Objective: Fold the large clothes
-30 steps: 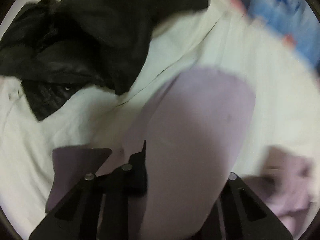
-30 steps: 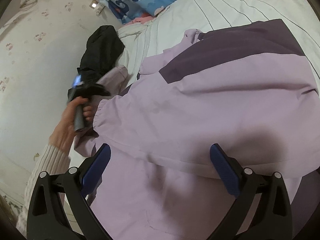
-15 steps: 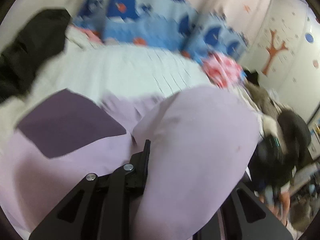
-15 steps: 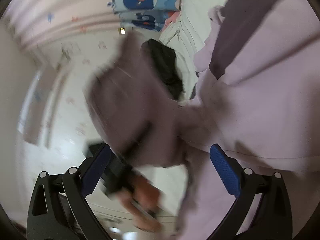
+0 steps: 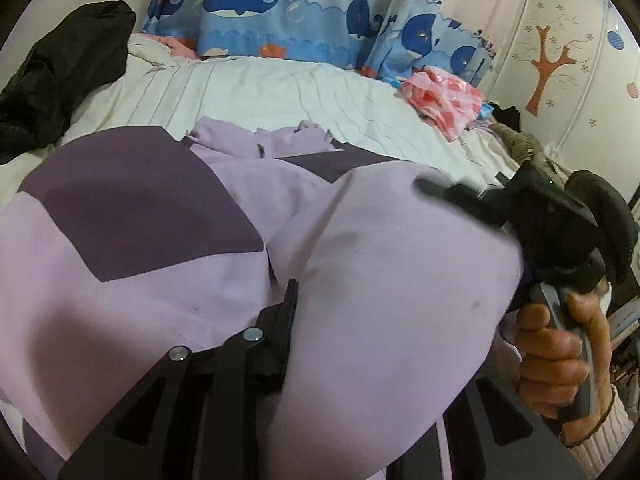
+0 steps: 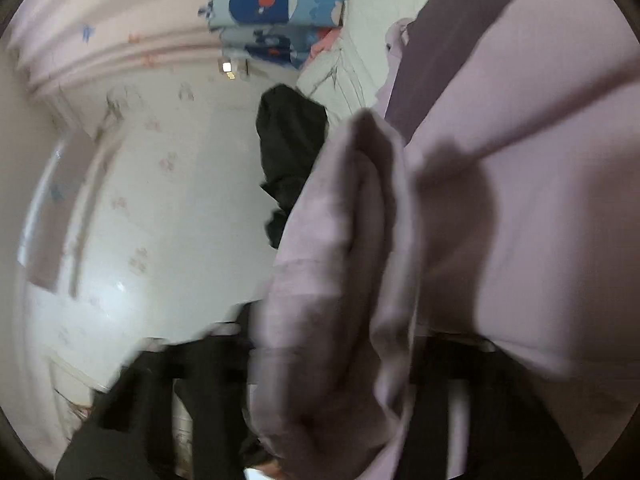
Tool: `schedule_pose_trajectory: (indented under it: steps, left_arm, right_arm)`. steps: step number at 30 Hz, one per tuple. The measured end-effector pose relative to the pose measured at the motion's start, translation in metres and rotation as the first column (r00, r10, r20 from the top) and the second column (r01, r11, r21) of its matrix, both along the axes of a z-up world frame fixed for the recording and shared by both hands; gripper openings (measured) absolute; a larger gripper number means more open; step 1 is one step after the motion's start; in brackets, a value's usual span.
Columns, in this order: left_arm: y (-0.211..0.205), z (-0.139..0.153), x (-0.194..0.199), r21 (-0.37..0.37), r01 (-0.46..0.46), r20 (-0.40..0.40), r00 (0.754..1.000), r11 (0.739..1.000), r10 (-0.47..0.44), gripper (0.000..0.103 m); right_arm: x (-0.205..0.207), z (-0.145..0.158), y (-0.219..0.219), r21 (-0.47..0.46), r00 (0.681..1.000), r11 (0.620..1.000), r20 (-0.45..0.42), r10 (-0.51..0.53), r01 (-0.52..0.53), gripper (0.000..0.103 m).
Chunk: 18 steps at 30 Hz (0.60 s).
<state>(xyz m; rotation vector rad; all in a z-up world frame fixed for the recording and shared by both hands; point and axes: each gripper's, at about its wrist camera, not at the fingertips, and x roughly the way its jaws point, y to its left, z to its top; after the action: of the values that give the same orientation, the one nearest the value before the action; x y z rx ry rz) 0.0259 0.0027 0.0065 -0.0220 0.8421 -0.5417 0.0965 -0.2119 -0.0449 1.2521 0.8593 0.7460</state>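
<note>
The left tongs are clamped on a fold of the lilac jacket with dark purple panels, its jaws just starting to ease apart. The right tongs are closing, bunched sleeve fabric between them. The jacket lies spread on the white striped bed, a black garment near its edge.
</note>
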Motion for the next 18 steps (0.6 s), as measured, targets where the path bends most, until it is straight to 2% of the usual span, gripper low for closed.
schedule_pose_trajectory:
  steps: [3,5,7,9,10,12,14,15,17,18]
  left_arm:
    - [0.003,0.011,-0.001,0.039,-0.002,-0.013,1.000,0.999,0.002,0.030]
    - [0.009,0.032,-0.009,0.058,0.029,0.011,1.000,0.998,-0.030,0.038]
    - [0.017,0.052,-0.019,0.097,0.059,0.056,0.996,0.994,-0.064,0.078]
    - [0.029,0.071,-0.031,0.130,0.057,0.137,0.988,0.990,-0.075,0.081]
    - [0.042,0.082,-0.035,0.112,0.035,0.177,0.983,0.993,-0.054,0.084]
    - [0.078,0.098,-0.029,-0.006,-0.043,0.188,0.981,0.999,0.044,0.088]
    - [0.110,0.102,-0.020,-0.135,-0.132,0.160,0.975,0.982,0.153,0.089]
    - [0.132,0.101,-0.013,-0.227,-0.198,0.116,0.967,0.953,0.228,0.091]
    - [0.159,0.094,-0.004,-0.351,-0.278,0.038,0.950,0.894,0.311,0.095]
    - [0.167,0.089,0.000,-0.388,-0.301,0.006,0.944,0.871,0.329,0.095]
  right_arm:
    - [-0.005,0.016,0.010,-0.129,0.998,0.992,0.066,0.002,0.007,0.021]
    - [-0.013,0.034,0.013,-0.222,0.991,0.974,0.131,-0.015,0.044,0.020]
    - [-0.023,0.063,0.008,-0.295,0.975,0.948,0.216,-0.054,0.118,0.019]
    - [-0.032,0.093,0.002,-0.354,0.951,0.915,0.298,-0.086,0.194,0.018]
    - [-0.038,0.110,0.001,-0.384,0.936,0.894,0.337,-0.096,0.230,0.018]
    - [-0.041,0.143,0.004,-0.440,0.911,0.854,0.402,-0.089,0.277,0.018]
    - [-0.044,0.182,0.009,-0.488,0.880,0.814,0.472,-0.057,0.315,0.017]
    - [-0.048,0.210,0.012,-0.503,0.851,0.793,0.524,-0.037,0.344,0.017]
    - [-0.060,0.251,0.011,-0.507,0.807,0.768,0.591,-0.020,0.390,0.017]
    - [-0.066,0.265,0.006,-0.506,0.792,0.759,0.610,-0.022,0.411,0.017]
